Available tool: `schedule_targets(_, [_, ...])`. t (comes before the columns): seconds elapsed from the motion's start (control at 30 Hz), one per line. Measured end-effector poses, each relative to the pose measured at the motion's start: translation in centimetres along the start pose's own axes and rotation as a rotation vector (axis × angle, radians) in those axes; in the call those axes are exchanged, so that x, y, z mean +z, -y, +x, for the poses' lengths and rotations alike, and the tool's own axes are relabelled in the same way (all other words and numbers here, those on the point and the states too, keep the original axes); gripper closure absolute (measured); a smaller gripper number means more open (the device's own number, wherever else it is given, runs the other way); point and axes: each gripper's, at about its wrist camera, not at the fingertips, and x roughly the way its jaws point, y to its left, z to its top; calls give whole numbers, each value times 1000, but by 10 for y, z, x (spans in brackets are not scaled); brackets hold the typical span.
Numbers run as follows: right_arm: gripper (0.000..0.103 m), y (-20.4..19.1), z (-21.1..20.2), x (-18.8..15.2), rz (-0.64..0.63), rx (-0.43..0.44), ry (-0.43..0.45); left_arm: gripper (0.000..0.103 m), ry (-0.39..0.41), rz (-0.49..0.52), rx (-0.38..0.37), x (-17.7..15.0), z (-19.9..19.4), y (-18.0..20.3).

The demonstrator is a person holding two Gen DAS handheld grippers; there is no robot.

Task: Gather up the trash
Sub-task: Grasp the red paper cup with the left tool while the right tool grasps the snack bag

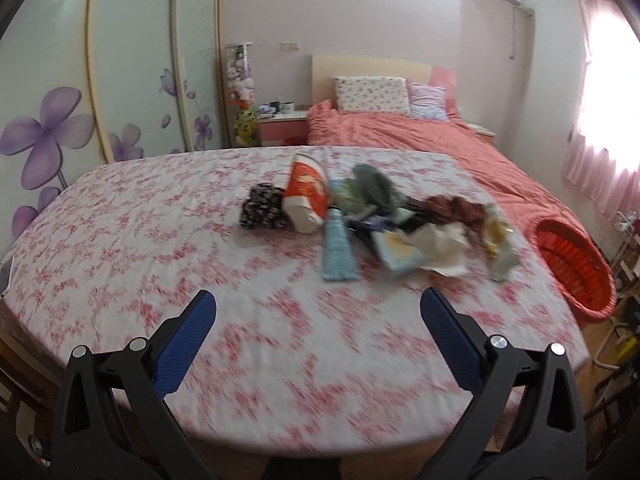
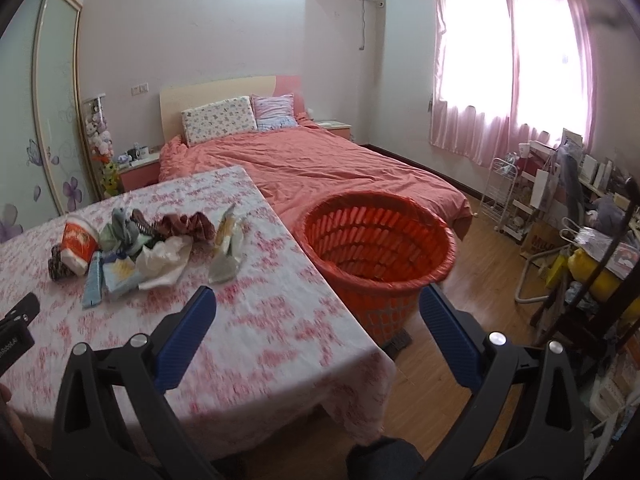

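Note:
A heap of trash lies on the table's floral cloth [image 1: 160, 240]: a red paper cup [image 1: 306, 192] on its side, a pale blue tube [image 1: 338, 246], crumpled white tissue [image 1: 440, 244], a yellow-white wrapper [image 1: 498, 240] and a dark patterned pouch [image 1: 262, 206]. The same red cup [image 2: 78, 242], tissue [image 2: 164, 262] and wrapper [image 2: 228, 248] show in the right wrist view. An orange basket [image 2: 376, 240] stands on the floor off the table's right side; its rim [image 1: 572, 256] also shows at the right of the left wrist view. My left gripper [image 1: 318, 308] is open above the cloth, short of the heap. My right gripper [image 2: 316, 304] is open, spanning the table edge and the basket.
A bed with a salmon cover [image 2: 320, 164] lies behind the table. A cluttered desk and a white wire rack [image 2: 508, 196] fill the right side. A wardrobe with purple flowers [image 1: 52, 128] stands at the left. Bare wood floor [image 2: 472, 264] surrounds the basket.

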Motion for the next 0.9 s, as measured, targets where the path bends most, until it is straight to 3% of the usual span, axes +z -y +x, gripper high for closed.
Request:
schedule_targets(0.23, [4, -18, 65, 24, 46, 95, -84, 2, -9, -13, 93, 27, 46, -37])
schedule_targets(0.37, [18, -37, 109, 34, 46, 166, -153, 2, -45, -36, 112, 40, 74, -58])
schedule_targets(0.57, [34, -67, 164, 42, 54, 239, -259, 2, -51, -49, 70, 48, 95, -66])
schedule_targets(0.83, [52, -89, 221, 32, 47, 218, -376, 3, -38, -11, -13, 63, 114, -44])
schedule_targets(0.9, [61, -89, 225, 31, 47, 221, -378, 8, -38, 2, -26, 67, 120, -37])
